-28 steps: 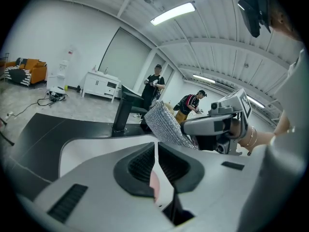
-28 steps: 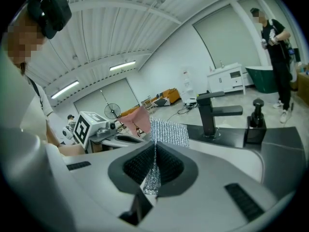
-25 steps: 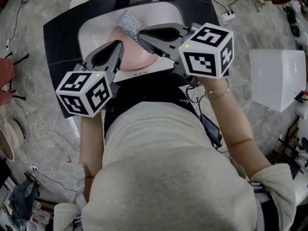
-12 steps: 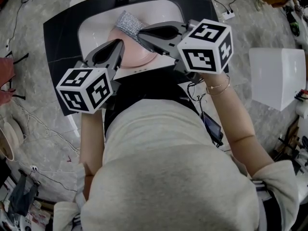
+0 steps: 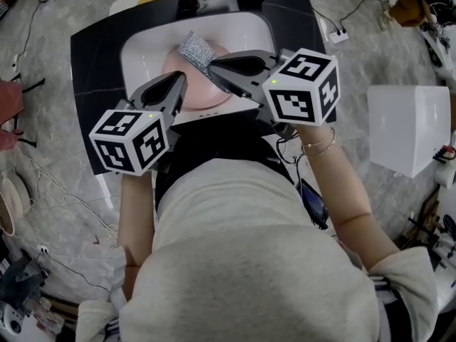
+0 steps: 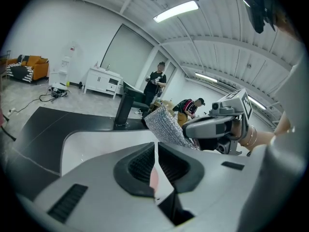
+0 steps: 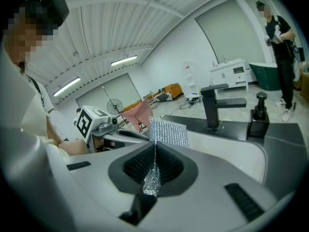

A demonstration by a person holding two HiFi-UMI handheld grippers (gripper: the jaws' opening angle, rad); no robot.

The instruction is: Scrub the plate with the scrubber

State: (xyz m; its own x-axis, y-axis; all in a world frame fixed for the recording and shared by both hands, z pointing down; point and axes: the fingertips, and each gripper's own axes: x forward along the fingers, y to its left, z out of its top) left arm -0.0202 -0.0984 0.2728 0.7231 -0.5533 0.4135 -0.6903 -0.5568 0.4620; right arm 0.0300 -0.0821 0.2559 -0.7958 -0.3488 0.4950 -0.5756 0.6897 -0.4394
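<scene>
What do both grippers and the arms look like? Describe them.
Both the left gripper and right gripper are grey, tapering shells with black ribbed pads. Each carries a white cube printed with black square markers and a small green light. The person wears a pale top with sleeves pushed up and thin bracelets on the right wrist.

No readable txt/nos. (marker cubes: b/w squares only).

pink plate, silver scrubber, white sink
</scene>
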